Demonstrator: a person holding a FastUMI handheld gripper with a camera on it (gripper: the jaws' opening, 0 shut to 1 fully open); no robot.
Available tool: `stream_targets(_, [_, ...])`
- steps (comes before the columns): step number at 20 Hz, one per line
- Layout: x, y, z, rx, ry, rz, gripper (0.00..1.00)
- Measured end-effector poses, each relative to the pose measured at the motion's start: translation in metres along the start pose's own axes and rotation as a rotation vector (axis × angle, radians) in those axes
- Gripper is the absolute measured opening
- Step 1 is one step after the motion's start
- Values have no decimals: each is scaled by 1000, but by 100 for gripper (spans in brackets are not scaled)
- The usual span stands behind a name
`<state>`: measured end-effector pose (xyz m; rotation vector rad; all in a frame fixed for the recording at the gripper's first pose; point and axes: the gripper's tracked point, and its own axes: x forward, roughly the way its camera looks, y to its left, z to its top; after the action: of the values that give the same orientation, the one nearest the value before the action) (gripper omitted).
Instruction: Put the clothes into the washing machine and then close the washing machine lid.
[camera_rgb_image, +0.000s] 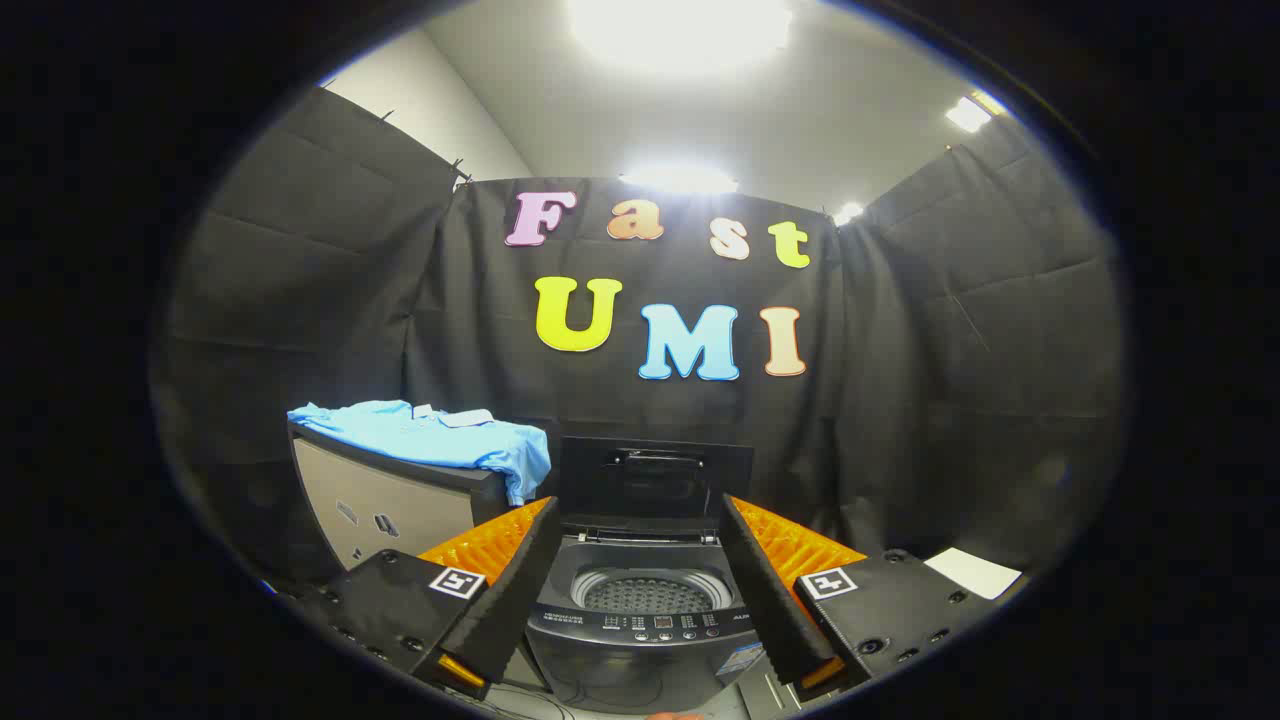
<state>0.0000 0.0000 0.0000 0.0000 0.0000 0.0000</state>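
The tool (640, 585) is hanging wide open with nothing between its two fingers (515, 590), and they are touching nothing. Just ahead of them and showing through the gap between them, the washing machine (640, 640) is standing with its lid (652, 478) raised upright behind the tub opening. The perforated drum (647, 595) is lying open to view, and nothing can be made out inside it, though its lower depth is hidden by the near rim. The control panel (665, 625) is running across the front edge of the machine; its markings are too small to make out. The sides of the washing machine are being covered by the fingers, and its base is cut off below.

Beyond the left finger and off to that side, a light blue shirt (430, 435) is lying spread over the top of a grey cabinet (385, 505), with one sleeve drooping over the cabinet's edge nearest the machine. The cabinet's lower part is being hidden behind the tool's body. Beyond the right finger, a white sheet (972, 572) is lying partly hidden by the tool.
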Motion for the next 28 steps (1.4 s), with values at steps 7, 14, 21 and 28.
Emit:
stream_targets(7, [-5, -2, 1, -2, 0, -10, 98])
stream_targets(14, [-8, -1, 4, -2, -1, -10, 98])
stream_targets(21, [-9, -3, 4, -15, 1, -12, 98])
stream_targets(28, [-10, 4, 1, -15, 15, 5, 98])
